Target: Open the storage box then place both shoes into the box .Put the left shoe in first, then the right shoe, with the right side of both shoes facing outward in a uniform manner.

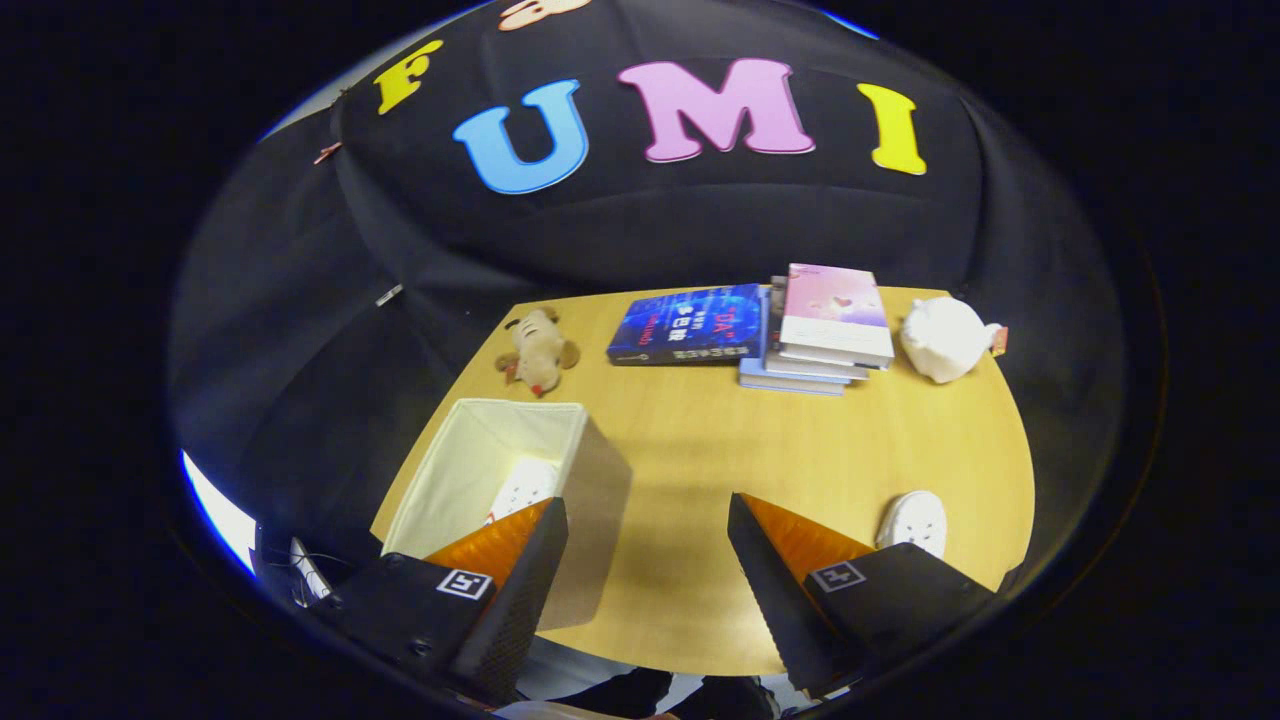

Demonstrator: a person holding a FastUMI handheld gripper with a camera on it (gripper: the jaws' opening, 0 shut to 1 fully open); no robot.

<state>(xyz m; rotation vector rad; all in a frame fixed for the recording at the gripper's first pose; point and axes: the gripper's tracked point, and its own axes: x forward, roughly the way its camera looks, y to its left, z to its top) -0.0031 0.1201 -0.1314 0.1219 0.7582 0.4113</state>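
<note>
Your gripper [648,545] hangs high over the table [700,450] with its fingers spread wide and nothing between them, so the job in hand looks to be fetching the second shoe. The box [470,440] stands open ahead of the left finger, and one shoe [525,487] already lies inside it, low against the near wall. The other shoe [912,522] sits on the table just beyond the right finger, well apart from the box. Swing right and come down over it, keeping the fingers as wide as they are until they straddle the shoe across its narrow width. From here you cannot tell which way its toe points, so check that on the way down. Close on the sides near the middle rather than the toe, so it does not swing as you lift. Carry it over the box rim, clear of the wall, and set it beside the first shoe, facing the same way. The books [760,330] and toys [540,350] lie far off.
</note>
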